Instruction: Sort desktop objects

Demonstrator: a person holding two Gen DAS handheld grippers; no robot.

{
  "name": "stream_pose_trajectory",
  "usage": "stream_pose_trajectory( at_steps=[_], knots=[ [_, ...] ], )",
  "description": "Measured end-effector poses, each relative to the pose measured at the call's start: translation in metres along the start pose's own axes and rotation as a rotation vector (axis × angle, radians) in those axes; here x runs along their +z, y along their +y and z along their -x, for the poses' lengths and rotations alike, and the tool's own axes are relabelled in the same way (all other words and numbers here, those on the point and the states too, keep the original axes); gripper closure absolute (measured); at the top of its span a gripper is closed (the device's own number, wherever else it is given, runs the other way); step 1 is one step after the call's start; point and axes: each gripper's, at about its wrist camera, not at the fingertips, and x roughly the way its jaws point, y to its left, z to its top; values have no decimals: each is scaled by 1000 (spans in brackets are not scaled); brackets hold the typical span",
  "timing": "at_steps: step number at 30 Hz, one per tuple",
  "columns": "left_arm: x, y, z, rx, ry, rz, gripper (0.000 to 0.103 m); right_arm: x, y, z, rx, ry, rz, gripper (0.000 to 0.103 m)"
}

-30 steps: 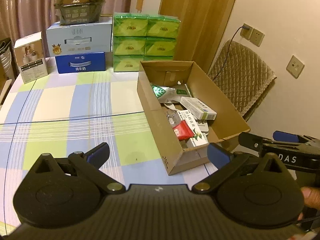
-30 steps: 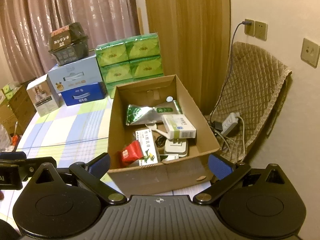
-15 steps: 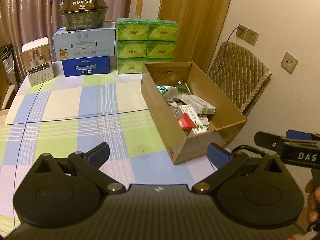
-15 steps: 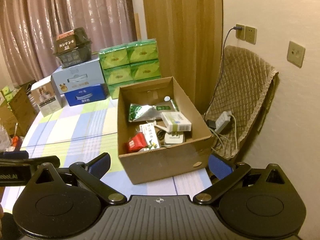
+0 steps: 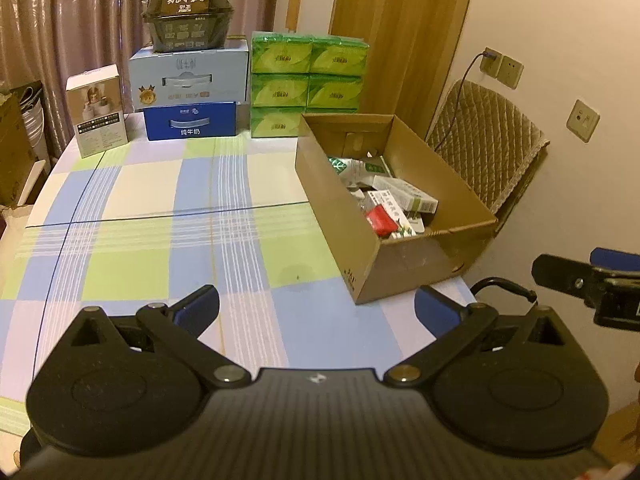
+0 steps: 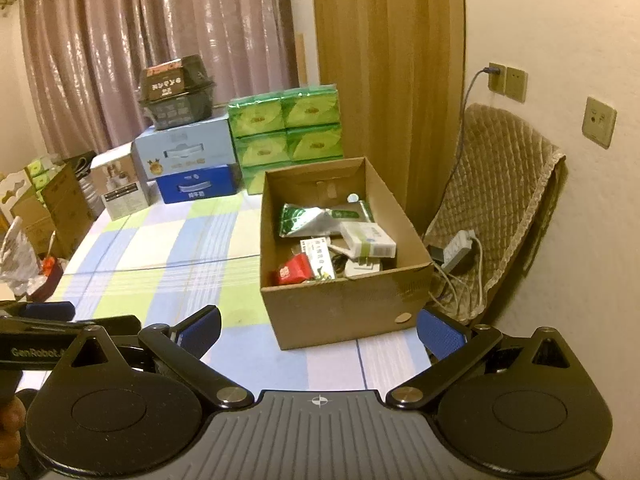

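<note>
An open cardboard box (image 5: 362, 258) (image 6: 340, 312) stands on the right side of the checked table (image 5: 160, 216) (image 6: 168, 248). Inside lie a red packet (image 5: 379, 219) (image 6: 294, 270), white and green medicine boxes (image 5: 406, 194) (image 6: 368, 240) and a green foil pouch (image 6: 304, 220). My left gripper (image 5: 316, 312) is open and holds nothing, over the table's near edge, well short of the box. My right gripper (image 6: 318, 330) is also open with nothing in it, in front of the box's near wall. Each gripper shows at the edge of the other's view.
Against the far edge stand stacked green tissue packs (image 5: 306, 88) (image 6: 286, 136), a pale blue carton over a dark blue one (image 5: 190, 96) (image 6: 188, 164), a black tub on top (image 5: 188, 8), and a small white box (image 5: 98, 110). A quilted chair (image 6: 500, 216) with a power strip stands right of the table.
Both grippers have drawn back from the box and risen, so the box looks smaller and farther away. Both stay open with nothing in them.
</note>
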Motion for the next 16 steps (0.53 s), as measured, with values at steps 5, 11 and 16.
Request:
stream_pose_trajectory(
  at_steps=[5,11,16],
  knots=[
    [-9,-2,5,7,0,-3,1,-10,5,2,18,3,-3,2],
    [-12,0,8,19,1,-9,1,-13,6,1,27,7,-16,2],
    [-10,-2,7,30,-3,-32,1,-11,4,3,19,-7,-21,2]
  ],
)
